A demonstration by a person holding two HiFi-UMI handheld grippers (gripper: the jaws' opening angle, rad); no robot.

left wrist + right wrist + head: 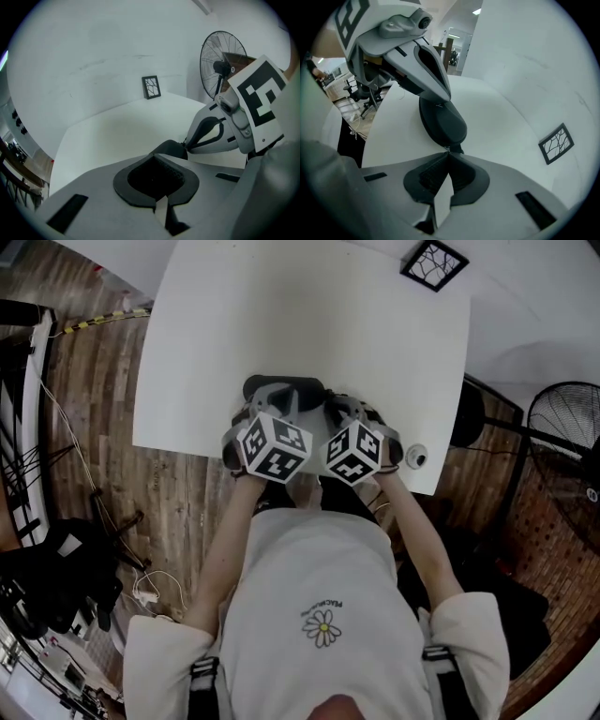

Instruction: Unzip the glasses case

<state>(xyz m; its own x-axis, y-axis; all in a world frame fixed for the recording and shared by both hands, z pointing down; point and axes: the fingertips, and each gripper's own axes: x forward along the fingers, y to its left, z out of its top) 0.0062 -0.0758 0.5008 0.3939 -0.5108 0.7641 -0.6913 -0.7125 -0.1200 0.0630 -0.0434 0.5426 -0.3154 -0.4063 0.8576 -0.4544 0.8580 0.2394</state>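
A dark oval glasses case (258, 387) lies near the front edge of the white table (309, 315). My left gripper (281, 401) comes down on one end of it. In the left gripper view its jaws (157, 158) stand closed on that end, and the rest of the case (171, 149) shows just beyond them. My right gripper (339, 409) is at the other end. In the right gripper view its tips (447, 151) are shut on a small metal zipper pull at the case's (443, 124) near end. The left gripper (440, 97) presses on the far end.
A small black frame with a crack pattern (434, 263) stands at the table's far right corner. A small round white object (415, 457) sits at the near right corner. A floor fan (562, 437) stands to the right, and cables and a chair are on the wooden floor at the left.
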